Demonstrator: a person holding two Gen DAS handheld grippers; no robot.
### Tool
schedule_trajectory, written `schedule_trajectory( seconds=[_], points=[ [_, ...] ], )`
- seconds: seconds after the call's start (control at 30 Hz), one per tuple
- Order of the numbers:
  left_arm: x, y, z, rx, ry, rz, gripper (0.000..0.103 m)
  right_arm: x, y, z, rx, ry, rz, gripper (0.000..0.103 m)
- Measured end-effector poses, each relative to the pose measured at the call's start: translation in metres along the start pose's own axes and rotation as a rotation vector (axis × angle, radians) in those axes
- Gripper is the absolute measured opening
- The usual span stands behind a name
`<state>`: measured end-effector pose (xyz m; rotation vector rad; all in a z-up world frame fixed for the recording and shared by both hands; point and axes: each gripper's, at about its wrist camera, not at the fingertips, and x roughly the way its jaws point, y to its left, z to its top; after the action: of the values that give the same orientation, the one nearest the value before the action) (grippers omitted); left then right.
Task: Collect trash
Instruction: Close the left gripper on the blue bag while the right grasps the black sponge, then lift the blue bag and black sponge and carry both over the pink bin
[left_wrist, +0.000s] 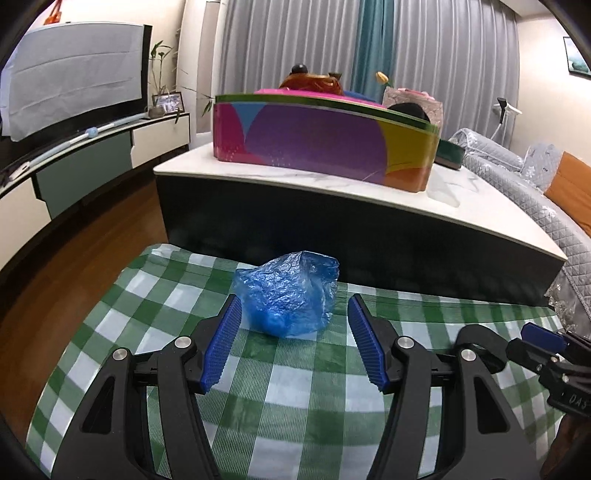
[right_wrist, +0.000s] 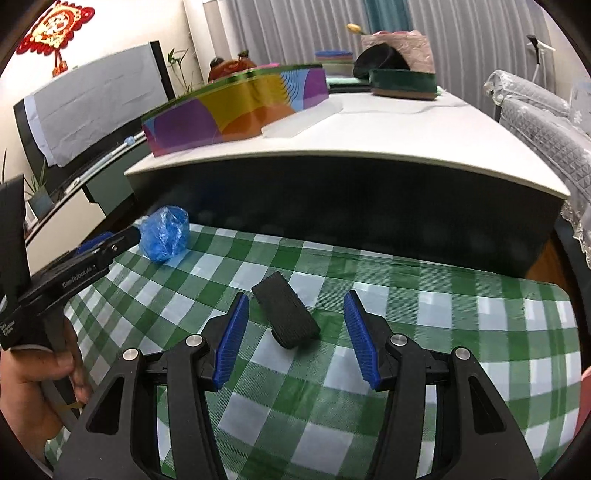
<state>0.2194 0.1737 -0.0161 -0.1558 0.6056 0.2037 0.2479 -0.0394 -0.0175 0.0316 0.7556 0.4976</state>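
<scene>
1. The blue bag (left_wrist: 286, 295), crumpled, lies on the checked cloth (left_wrist: 295, 387) at 12 o'clock from the left gripper (left_wrist: 291, 328), just between its fingertips; the jaws stand wide, not pressing it.
2. A black block (right_wrist: 286, 315) lies tilted between the right gripper's (right_wrist: 295, 325) wide jaws, untouched.
3. A hand (right_wrist: 33, 387) at 8 o'clock in the right view holds the left gripper's handle.
4. Beyond the cloth at 12 o'clock stands a white-topped table (left_wrist: 480, 218) bearing a colourful box (left_wrist: 325, 142).
</scene>
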Motion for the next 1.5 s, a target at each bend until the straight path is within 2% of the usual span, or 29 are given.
schedule_trajectory(
  seconds=[0.5,0.53,0.57,0.63,0.67,0.77,0.93,1.33,1.5],
  points=[
    [0.048,0.002,0.009,-0.039,0.096,0.022,0.059,0.031,0.001,0.000,0.015,0.058,0.008,0.054],
    [0.049,0.001,0.009,-0.041,0.100,0.025,0.056,0.031,0.000,0.000,0.014,0.059,0.010,0.052],
    [0.051,0.000,0.010,-0.042,0.106,0.027,0.047,0.030,-0.001,0.000,0.012,0.060,0.015,0.050],
    [0.055,-0.001,0.008,-0.050,0.130,0.024,0.034,0.030,-0.002,-0.001,0.002,0.071,0.024,0.031],
    [0.055,-0.001,0.007,-0.055,0.138,0.019,0.020,0.030,-0.002,-0.001,0.003,0.079,0.033,0.026],
    [0.051,-0.005,0.006,-0.046,0.146,0.014,0.007,0.022,-0.004,-0.001,0.007,0.064,0.026,0.025],
    [0.030,-0.014,0.012,-0.053,0.118,-0.010,0.005,-0.004,-0.008,0.005,0.017,0.030,0.019,0.025],
    [-0.039,-0.066,0.003,0.029,0.047,-0.105,0.005,-0.088,-0.013,0.002,0.017,-0.080,-0.073,0.024],
    [-0.065,-0.090,0.003,0.066,0.025,-0.154,0.005,-0.132,-0.026,0.003,0.040,-0.127,-0.111,0.024]
  ],
)
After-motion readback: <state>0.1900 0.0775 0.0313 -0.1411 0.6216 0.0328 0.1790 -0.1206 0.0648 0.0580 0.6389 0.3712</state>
